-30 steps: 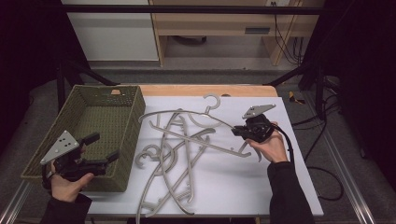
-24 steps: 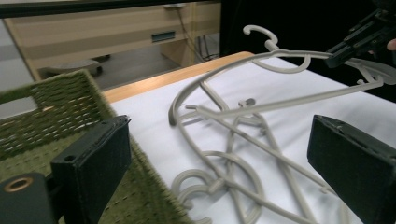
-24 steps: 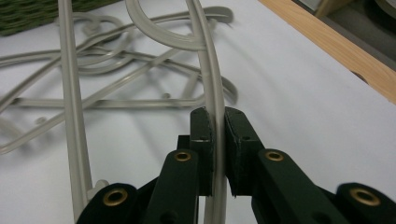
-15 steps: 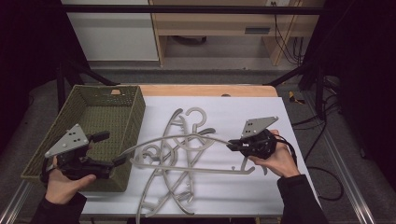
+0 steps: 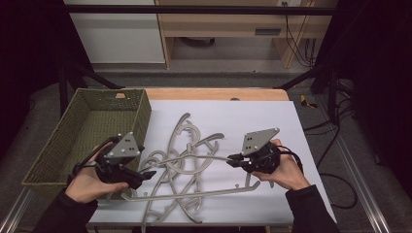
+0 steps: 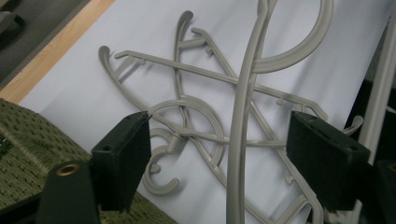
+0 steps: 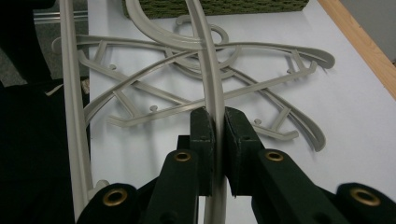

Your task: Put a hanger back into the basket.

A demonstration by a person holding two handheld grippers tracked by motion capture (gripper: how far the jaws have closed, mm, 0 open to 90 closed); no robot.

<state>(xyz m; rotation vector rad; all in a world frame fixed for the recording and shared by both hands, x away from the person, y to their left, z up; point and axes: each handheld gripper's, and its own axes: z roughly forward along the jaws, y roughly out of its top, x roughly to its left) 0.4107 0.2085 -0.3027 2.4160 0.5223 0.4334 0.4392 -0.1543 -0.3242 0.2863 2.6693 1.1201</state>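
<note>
Several grey plastic hangers (image 5: 182,127) lie tangled on the white table (image 5: 277,121). My right gripper (image 5: 233,160) is shut on the arm of one hanger (image 5: 194,158), which it holds a little above the pile. In the right gripper view the jaws (image 7: 215,122) pinch that thin arm (image 7: 205,56). My left gripper (image 5: 147,174) is open at the hanger's other end. In the left gripper view the lifted arm (image 6: 239,140) runs up between the wide-apart pads (image 6: 123,161), touching neither, with my gripper's midpoint (image 6: 219,125) just left of it.
A green woven basket (image 5: 87,127) stands at the table's left, just behind my left hand; its rim (image 6: 23,154) fills the near left corner. A wooden edge (image 5: 218,93) borders the table's far side. Bare white surface lies to the right of my right hand.
My left gripper has moved right from the basket's rim to the pile, and the hanger's arm now lies between its jaws. My right gripper has drawn the hanger toward the person.
</note>
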